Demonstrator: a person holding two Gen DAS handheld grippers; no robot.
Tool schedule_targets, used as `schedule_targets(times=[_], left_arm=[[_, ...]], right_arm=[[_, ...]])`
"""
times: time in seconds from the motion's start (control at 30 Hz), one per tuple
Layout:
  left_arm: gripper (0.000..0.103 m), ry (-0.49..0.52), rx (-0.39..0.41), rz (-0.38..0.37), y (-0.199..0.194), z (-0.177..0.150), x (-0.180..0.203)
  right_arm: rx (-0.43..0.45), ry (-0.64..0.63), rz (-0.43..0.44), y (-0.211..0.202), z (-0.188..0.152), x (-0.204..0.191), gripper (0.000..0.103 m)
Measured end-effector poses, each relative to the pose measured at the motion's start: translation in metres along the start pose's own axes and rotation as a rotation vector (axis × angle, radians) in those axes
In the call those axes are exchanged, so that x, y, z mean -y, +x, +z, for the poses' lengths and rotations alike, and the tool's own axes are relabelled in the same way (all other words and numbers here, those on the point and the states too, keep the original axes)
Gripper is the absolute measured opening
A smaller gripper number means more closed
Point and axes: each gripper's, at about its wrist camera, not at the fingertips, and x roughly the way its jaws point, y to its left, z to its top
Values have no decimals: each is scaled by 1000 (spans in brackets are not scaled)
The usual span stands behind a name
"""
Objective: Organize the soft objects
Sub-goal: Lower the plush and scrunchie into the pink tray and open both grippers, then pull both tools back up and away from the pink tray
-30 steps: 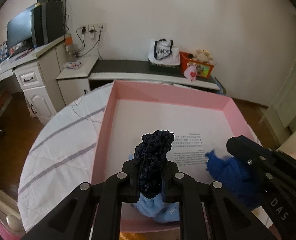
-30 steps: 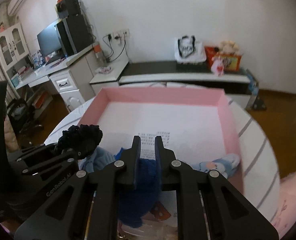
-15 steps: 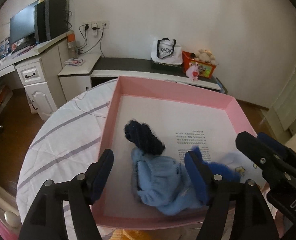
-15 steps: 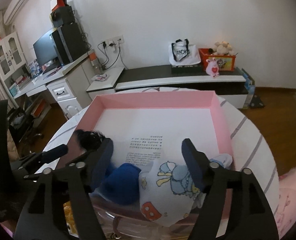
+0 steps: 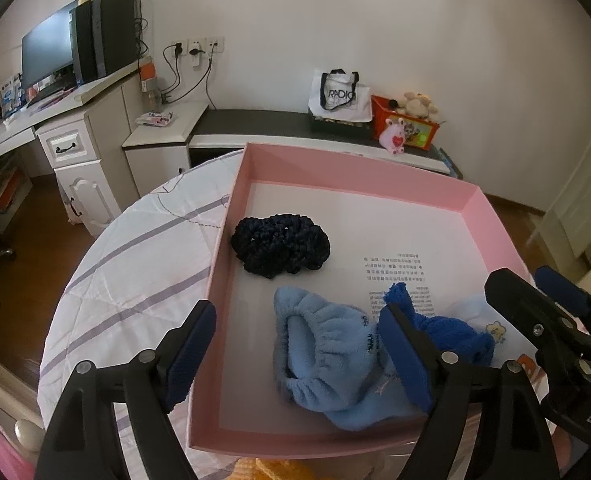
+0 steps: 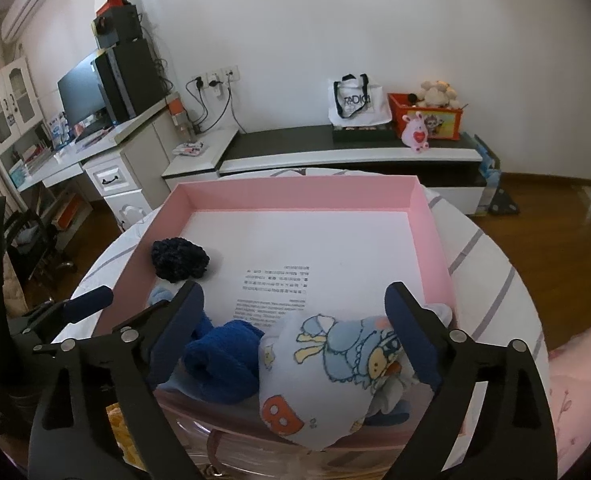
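A pink box (image 5: 231,216) lies on the table, white inside. A dark navy knitted piece (image 5: 281,246) rests near its left wall. Nearer to me lie a light blue fleece piece (image 5: 327,356), a royal blue piece (image 5: 447,332) and a cartoon-print cloth (image 6: 335,360). My left gripper (image 5: 295,320) hovers over the light blue piece, jaws opening, pads touching nothing. My right gripper (image 6: 295,296) hangs over the royal blue piece (image 6: 219,360) and the cartoon cloth, jaws opening, gripping nothing. The right gripper (image 5: 535,300) also shows in the left wrist view.
The box sits on a round table under a white striped quilt (image 5: 135,260). Something orange-yellow (image 5: 271,470) peeks out below the box's near edge. Behind stand a low bench (image 6: 335,156) with a bag and toy crate, and a desk (image 5: 55,120) at left.
Both grippers went from shut to wide open. The dark knitted piece left the left jaws and the royal blue piece left the right jaws; both now lie in the box.
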Motion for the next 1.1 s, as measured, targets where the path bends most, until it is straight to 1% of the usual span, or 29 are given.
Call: schedule_targets(times=[0.2, 0.37, 0.4, 0.47, 0.53, 0.6, 0.73, 0.87, 1.1], left_arm=[[87, 14, -3, 4, -4, -2, 3], [91, 22, -5, 7, -9, -4, 5], [95, 24, -2, 16, -11, -3, 6], [97, 27, 20, 51, -16, -4, 6], [97, 24, 37, 65, -22, -4, 5], [98, 19, 44, 56, -27, -5, 4], [98, 26, 58, 70, -39, -10, 7], [98, 34, 70, 66, -54, -18, 10], [99, 43, 109, 61, -92, -32, 17]], right_arm=[[-15, 21, -19, 3, 0, 7, 96], [-8, 35, -37, 2, 2, 15, 97], [-7, 36, -42, 1, 2, 15, 97], [-9, 37, -50, 1, 2, 17, 97], [-9, 43, -54, -1, 1, 19, 97], [-3, 46, -55, -5, 1, 20, 97], [5, 35, -63, -15, -3, 20, 97], [6, 35, -67, -27, -8, 20, 97], [38, 13, -84, -62, -20, 14, 97]])
